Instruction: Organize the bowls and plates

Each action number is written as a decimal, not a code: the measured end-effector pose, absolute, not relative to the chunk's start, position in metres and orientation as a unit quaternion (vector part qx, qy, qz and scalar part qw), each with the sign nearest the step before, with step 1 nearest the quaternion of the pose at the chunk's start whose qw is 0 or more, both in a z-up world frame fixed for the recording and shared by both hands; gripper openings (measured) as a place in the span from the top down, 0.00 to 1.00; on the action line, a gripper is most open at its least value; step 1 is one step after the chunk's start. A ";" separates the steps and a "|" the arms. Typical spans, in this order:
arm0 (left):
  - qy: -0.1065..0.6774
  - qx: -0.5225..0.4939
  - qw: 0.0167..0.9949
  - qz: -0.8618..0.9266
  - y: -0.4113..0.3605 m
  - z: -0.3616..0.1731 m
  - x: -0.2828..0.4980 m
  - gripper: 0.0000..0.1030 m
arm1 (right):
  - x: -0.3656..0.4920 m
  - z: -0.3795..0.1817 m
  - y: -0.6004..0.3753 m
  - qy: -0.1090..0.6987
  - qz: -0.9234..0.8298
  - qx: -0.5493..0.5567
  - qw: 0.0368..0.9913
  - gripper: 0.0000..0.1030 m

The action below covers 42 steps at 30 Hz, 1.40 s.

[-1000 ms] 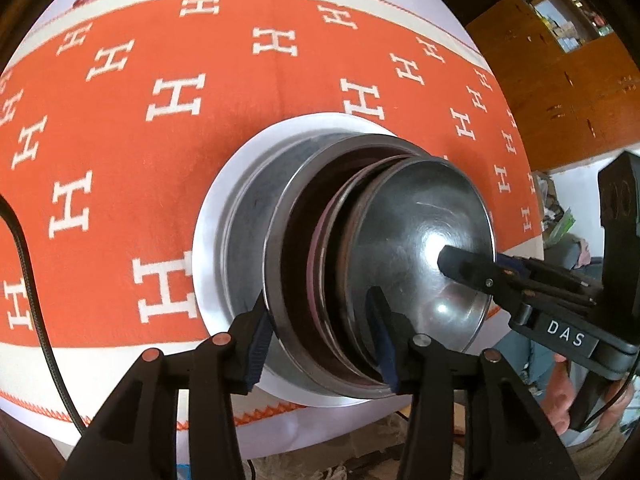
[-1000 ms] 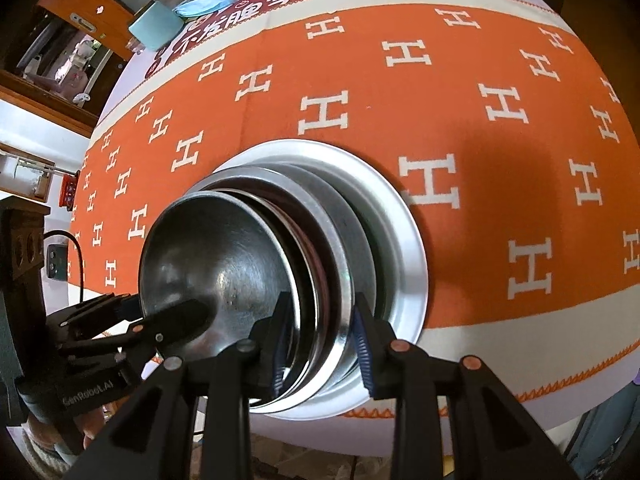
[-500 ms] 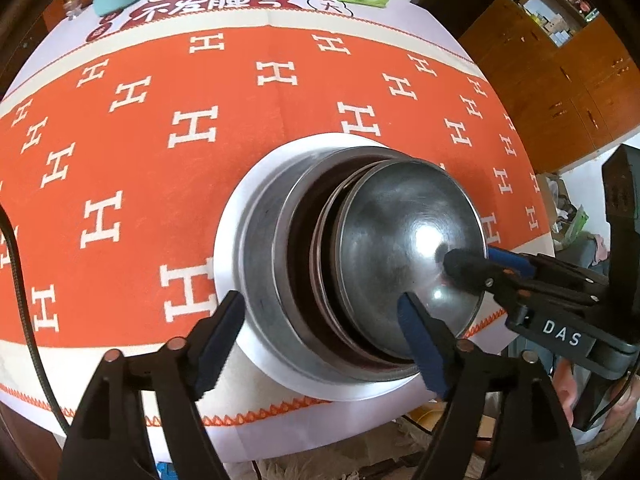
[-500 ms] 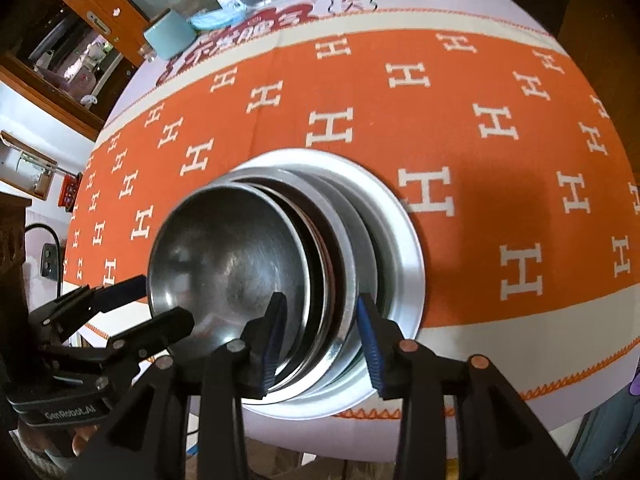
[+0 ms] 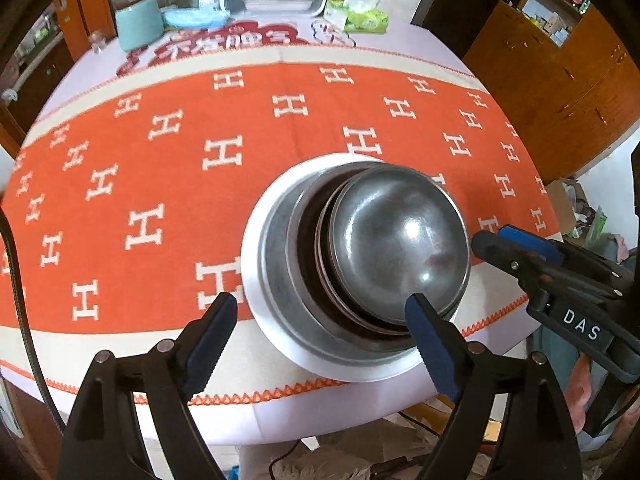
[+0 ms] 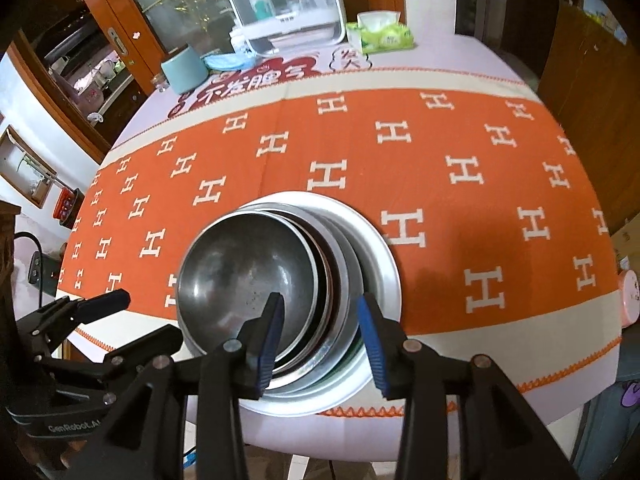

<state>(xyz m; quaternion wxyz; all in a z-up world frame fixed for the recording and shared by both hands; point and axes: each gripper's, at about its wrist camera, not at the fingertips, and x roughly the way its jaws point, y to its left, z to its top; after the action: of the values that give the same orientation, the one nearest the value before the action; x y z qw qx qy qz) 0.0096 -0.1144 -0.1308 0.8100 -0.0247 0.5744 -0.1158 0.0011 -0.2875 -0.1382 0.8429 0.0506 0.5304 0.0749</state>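
A stack of metal dishes stands on the orange cloth near the table's front edge: a wide white-looking plate (image 5: pixel 276 340) at the bottom, deeper steel plates on it, and a dark steel bowl (image 5: pixel 396 248) on top. The same bowl (image 6: pixel 248 280) and bottom plate (image 6: pixel 384 272) show in the right wrist view. My left gripper (image 5: pixel 324 332) is open, above the stack's near side and holding nothing. My right gripper (image 6: pixel 320 332) is open, its fingers astride the stack's near rim without gripping. The right gripper (image 5: pixel 516 252) also appears beside the stack in the left wrist view.
The orange H-patterned cloth (image 5: pixel 160 168) covers the table. At the far edge stand a teal cup (image 6: pixel 184 70), a white appliance (image 6: pixel 288 4) and a green tissue pack (image 6: pixel 380 36). Wooden cabinets (image 5: pixel 560 68) stand to the right. The table's front edge lies just below the stack.
Both grippers have opened and let go of the stack's rims. Both have pulled back and up, so more of the table shows. The stack stays in place.
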 end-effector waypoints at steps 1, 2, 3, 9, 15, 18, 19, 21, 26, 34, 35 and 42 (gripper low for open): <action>0.569 -0.018 0.815 -0.110 -0.115 -0.127 0.007 0.18 | -0.002 -0.135 -0.286 0.526 0.073 0.048 0.846 0.61; 0.564 -0.014 0.819 -0.105 -0.115 -0.123 0.005 0.17 | -0.005 -0.132 -0.286 0.523 0.072 0.046 0.848 0.59; 0.558 -0.009 0.824 -0.099 -0.115 -0.119 0.003 0.17 | -0.007 -0.129 -0.285 0.518 0.070 0.044 0.851 0.56; 0.529 0.006 0.845 -0.072 -0.110 -0.096 -0.008 0.15 | -0.023 -0.107 -0.273 0.485 0.065 0.027 0.872 0.51; 0.510 0.005 0.859 -0.051 -0.104 -0.079 -0.017 0.15 | -0.034 -0.087 -0.263 0.462 0.067 0.015 0.884 0.50; 0.504 -0.002 0.862 -0.050 -0.101 -0.072 -0.021 0.15 | -0.038 -0.079 -0.259 0.455 0.068 0.015 0.888 0.50; 0.502 -0.001 0.863 -0.049 -0.101 -0.071 -0.022 0.15 | -0.040 -0.077 -0.258 0.453 0.068 0.015 0.889 0.50; 0.501 0.003 0.864 -0.047 -0.103 -0.069 -0.024 0.15 | -0.044 -0.073 -0.256 0.446 0.066 0.010 0.892 0.50; 0.496 0.004 0.867 -0.046 -0.105 -0.064 -0.029 0.15 | -0.051 -0.067 -0.256 0.440 0.056 0.004 0.896 0.50; 0.495 0.006 0.868 -0.047 -0.114 -0.063 -0.034 0.15 | -0.058 -0.066 -0.261 0.441 0.047 0.006 0.896 0.50; 0.495 0.007 0.868 -0.046 -0.115 -0.063 -0.035 0.15 | -0.059 -0.066 -0.262 0.442 0.046 0.006 0.896 0.50; 0.486 0.011 0.873 -0.043 -0.120 -0.059 -0.040 0.15 | -0.066 -0.062 -0.267 0.433 0.045 0.009 0.900 0.50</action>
<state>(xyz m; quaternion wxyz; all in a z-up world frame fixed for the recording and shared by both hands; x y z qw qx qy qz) -0.0401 -0.1198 -0.0590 0.8729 0.0111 0.4858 -0.0432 -0.0656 -0.2674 -0.0625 0.9002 0.0089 0.4331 0.0446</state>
